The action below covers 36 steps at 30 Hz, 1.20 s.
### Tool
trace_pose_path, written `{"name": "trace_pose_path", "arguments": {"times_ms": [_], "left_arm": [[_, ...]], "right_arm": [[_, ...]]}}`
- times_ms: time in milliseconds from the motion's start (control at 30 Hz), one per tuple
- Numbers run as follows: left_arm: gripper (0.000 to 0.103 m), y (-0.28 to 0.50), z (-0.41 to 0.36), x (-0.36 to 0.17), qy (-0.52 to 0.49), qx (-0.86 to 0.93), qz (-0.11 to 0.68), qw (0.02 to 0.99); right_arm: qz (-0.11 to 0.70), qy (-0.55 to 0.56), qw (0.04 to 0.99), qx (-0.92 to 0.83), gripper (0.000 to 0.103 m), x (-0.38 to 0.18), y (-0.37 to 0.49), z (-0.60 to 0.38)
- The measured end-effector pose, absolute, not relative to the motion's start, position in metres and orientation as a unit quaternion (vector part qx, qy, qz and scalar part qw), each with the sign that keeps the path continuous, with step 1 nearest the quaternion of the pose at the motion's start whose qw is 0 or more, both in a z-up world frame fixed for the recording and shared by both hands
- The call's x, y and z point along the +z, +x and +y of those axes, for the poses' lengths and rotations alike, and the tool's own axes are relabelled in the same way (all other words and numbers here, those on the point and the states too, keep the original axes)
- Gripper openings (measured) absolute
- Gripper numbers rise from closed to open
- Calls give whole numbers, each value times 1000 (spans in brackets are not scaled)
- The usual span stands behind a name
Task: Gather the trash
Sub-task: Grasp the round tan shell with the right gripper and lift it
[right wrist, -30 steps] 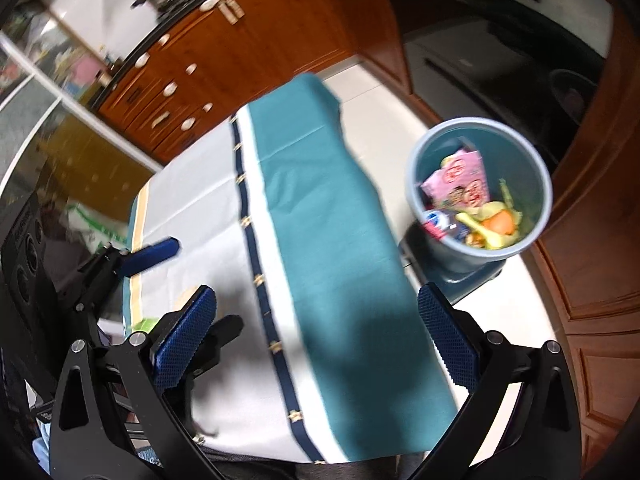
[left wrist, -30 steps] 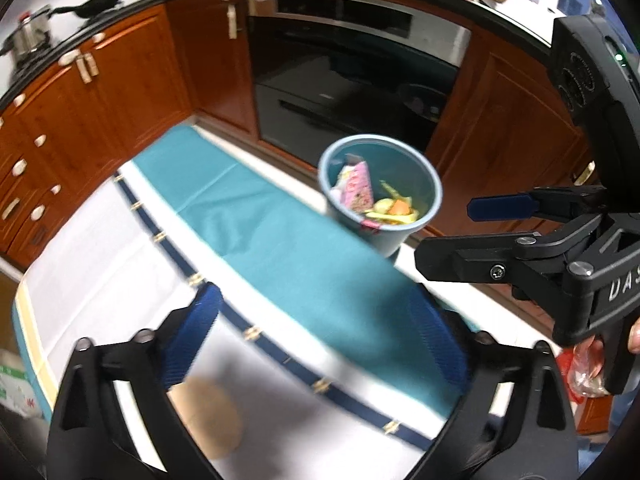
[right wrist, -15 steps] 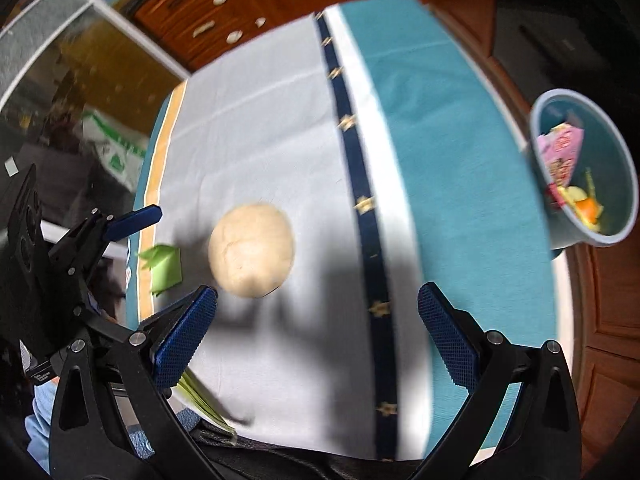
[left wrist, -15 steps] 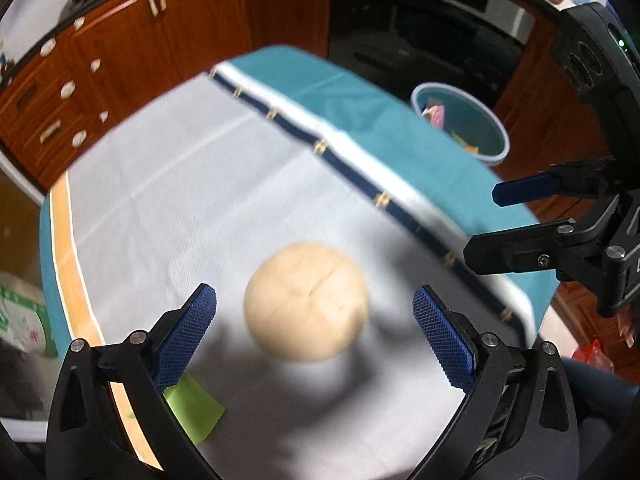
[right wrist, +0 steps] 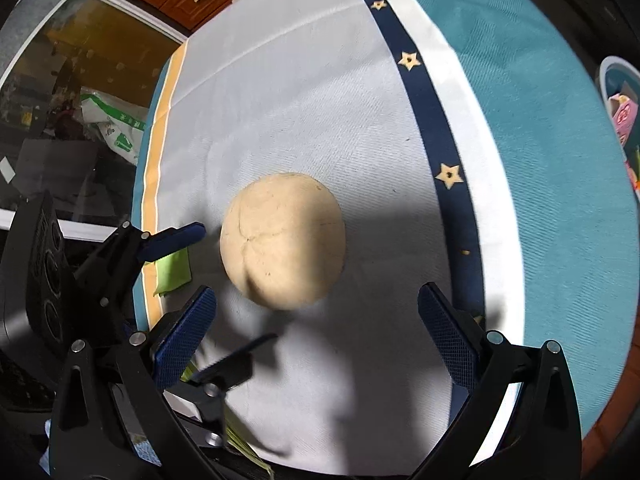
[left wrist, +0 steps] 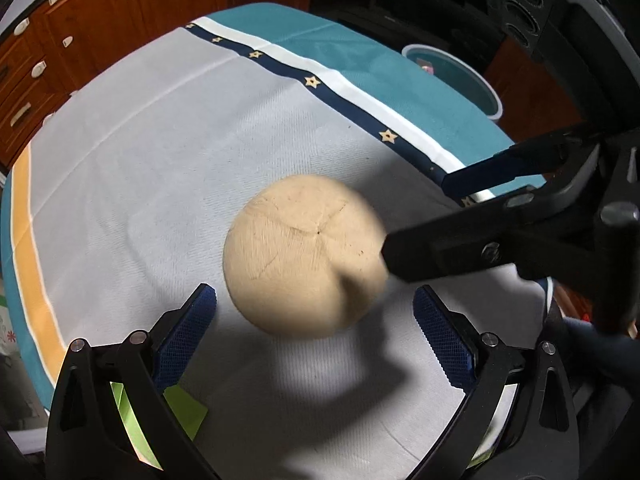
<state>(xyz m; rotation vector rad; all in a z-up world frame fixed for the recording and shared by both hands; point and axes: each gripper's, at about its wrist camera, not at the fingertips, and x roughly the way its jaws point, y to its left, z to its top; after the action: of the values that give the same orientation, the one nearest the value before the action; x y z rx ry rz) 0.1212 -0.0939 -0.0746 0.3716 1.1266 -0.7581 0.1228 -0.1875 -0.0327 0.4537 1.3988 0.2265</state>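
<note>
Dark reddish wooden cabinets (left wrist: pixel 100 20) with pale oval handles ring the top of the left wrist view, behind a table under a woven tablecloth (left wrist: pixel 160 152): grey-white weave in the middle, an orange band at 9 o'clock, a navy stripe with cream stars and a teal panel toward 1 o'clock. A round, tan, fibrous ball (left wrist: pixel 304 256) with creases meeting at a point on its top sits on the cloth at centre. The left gripper (left wrist: pixel 316 334) is at 6 o'clock, its blue, cross-hatched pads spread wide, the ball just ahead of the gap. A flat lime-green paper scrap (left wrist: pixel 184 408) lies at 7 o'clock behind the left finger. The right gripper (left wrist: pixel 416 220) reaches in from 3 o'clock, fingers parted, its lower black finger overlapping the ball's right edge; contact cannot be told. A round pale-blue trash bin (left wrist: pixel 480 80) stands past the table edge at 1 o'clock.

From the right wrist, the same cloth fills the view, with a glass door (right wrist: pixel 60 100) at 9 o'clock. The ball sits at centre, ahead of the right gripper's wide-spread blue pads at 6 o'clock. The left gripper comes in at 8 o'clock, open, one blue tip near the ball's left side, the green scrap beneath it. The bin's rim shows at 3 o'clock, with colourful wrappers inside.
</note>
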Motion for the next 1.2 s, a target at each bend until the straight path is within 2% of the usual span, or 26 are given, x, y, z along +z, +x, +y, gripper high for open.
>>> {"name": "trace_pose_path", "arguments": {"times_ms": [333,667,800,933,1200], "left_arm": [[99,134,-102,-90,171,-353,525,756],[95,141,-72,-88,81,-376,527,758],[94,145,-45,-86,9,-397,530,749],[94,144,-42,-84,4,-396,530,750],[94,142,-32,-80,-11,-404,530,745]], "right_arm": [[638,219,735,72,97,-45,132,-193],[615,265,737,86,96,-46,131,-194],[612,302,723,109,70,-47,130,-192],[615,347,692,147,54,-54,129,-185],[615,405,651,185,57,-69,129,-177]]}}
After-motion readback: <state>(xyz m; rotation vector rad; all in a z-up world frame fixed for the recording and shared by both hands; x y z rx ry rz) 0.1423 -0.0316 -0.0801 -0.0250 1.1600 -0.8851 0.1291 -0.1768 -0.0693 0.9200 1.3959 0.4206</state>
